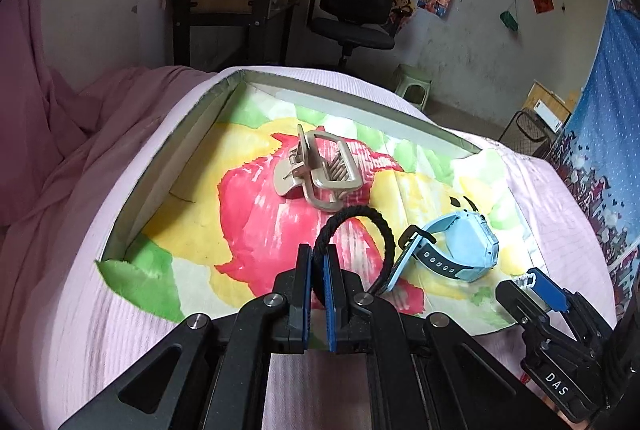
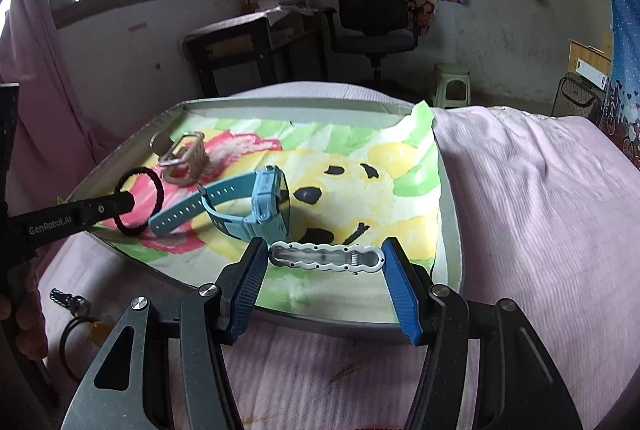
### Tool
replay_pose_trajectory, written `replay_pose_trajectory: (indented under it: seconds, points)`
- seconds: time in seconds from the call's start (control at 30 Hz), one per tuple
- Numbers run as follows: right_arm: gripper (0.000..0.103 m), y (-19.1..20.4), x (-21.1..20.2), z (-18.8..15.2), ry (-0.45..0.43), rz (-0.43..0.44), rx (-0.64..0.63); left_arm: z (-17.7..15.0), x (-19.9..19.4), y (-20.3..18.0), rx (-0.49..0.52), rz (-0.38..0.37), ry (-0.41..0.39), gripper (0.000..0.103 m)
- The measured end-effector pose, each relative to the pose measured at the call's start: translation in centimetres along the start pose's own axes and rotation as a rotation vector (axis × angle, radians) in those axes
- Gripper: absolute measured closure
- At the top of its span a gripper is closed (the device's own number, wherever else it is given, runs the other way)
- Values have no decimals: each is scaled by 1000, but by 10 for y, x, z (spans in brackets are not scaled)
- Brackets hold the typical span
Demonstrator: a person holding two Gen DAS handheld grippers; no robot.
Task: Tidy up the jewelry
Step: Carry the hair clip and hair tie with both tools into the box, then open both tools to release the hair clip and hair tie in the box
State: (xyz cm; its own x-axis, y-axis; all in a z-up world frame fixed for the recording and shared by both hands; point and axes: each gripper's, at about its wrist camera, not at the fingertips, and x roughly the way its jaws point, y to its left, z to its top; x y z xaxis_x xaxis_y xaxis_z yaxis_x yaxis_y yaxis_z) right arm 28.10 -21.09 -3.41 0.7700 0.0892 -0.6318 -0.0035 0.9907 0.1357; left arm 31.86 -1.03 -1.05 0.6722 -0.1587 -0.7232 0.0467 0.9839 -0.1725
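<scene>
A grey tray point(image 1: 192, 134) lined with a bright cartoon cloth lies on the bed. In it are a beige claw clip point(image 1: 320, 166) and a light blue watch point(image 1: 468, 242), the watch on its side. My left gripper point(image 1: 319, 250) is shut on a black braided band point(image 1: 352, 213), held just above the cloth near the tray's front. In the right wrist view the same band point(image 2: 158, 190) hangs left of the watch point(image 2: 264, 206). My right gripper point(image 2: 324, 244) grips a white wavy hair clip point(image 2: 326, 259) lengthwise between its blue pads, over the tray's near edge.
Pink sheets point(image 2: 540, 210) cover the bed around the tray. A metal ring with small trinkets point(image 2: 72, 302) lies on the bed at the lower left. Beyond the bed stand a black office chair point(image 2: 372, 14), a dark desk point(image 2: 248, 42) and a green stool point(image 2: 454, 82).
</scene>
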Motion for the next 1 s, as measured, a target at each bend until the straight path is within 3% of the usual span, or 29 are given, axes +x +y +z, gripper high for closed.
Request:
replay_pose_trajectory:
  seconds: [0.17, 0.4, 0.5, 0.57, 0.8, 1.0]
  points:
    - [49, -2, 6, 2, 23, 9, 9, 3, 4, -4, 33, 21, 18, 97]
    - [49, -2, 8, 1, 21, 19, 11, 1, -1, 0, 6, -20, -5, 94]
    - [48, -2, 3, 0, 5, 30, 9, -3, -10, 0, -1, -40, -42, 75]
    - [46, -2, -3, 0, -15, 33, 7, -6, -17, -1, -1, -35, -73, 51]
    - [32, -3, -38, 2, -133, 39, -9, -16, -45, 1, -12, -29, -163, 40]
    - [11, 0, -82, -6, -269, 53, -48, -31, -84, -6, 32, -14, -281, 16]
